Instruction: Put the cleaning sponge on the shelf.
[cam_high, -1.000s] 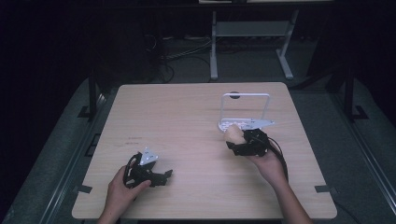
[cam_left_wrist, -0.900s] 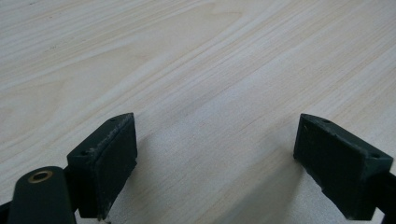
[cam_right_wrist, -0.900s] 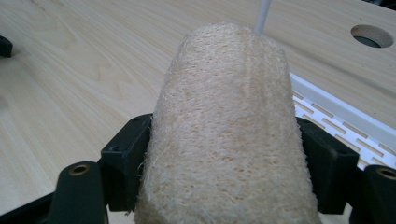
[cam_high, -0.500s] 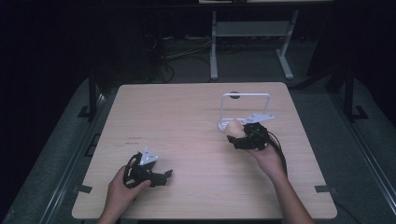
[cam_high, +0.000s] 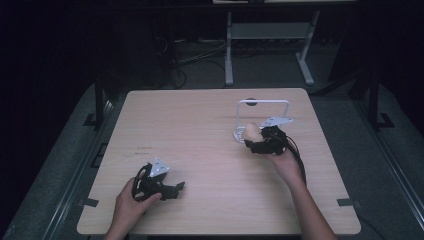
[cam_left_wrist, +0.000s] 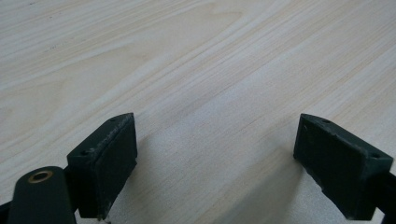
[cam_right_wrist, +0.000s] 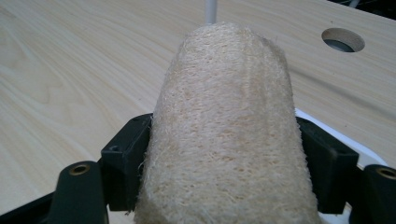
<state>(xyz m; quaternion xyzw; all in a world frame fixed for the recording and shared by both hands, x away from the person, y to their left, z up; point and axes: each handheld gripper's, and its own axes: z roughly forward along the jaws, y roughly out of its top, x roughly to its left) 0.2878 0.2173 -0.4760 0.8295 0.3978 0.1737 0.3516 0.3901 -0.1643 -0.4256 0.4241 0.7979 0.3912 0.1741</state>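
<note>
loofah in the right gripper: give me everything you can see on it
The loofah is a pale beige, rounded cylinder of coarse woven fibre, dry-looking and whole. The right gripper is shut on it, black pads pressing both sides, with its domed end sticking out past the jaws. In the high view it is held at the base of the white wire rack, above the wooden table; whether it touches either, I cannot tell.

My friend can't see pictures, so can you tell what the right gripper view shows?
A beige loofah is clamped in the right gripper, one black jaw pressing each side. Behind it lie a wooden table with a round hole, a thin white post and a white base.
</note>
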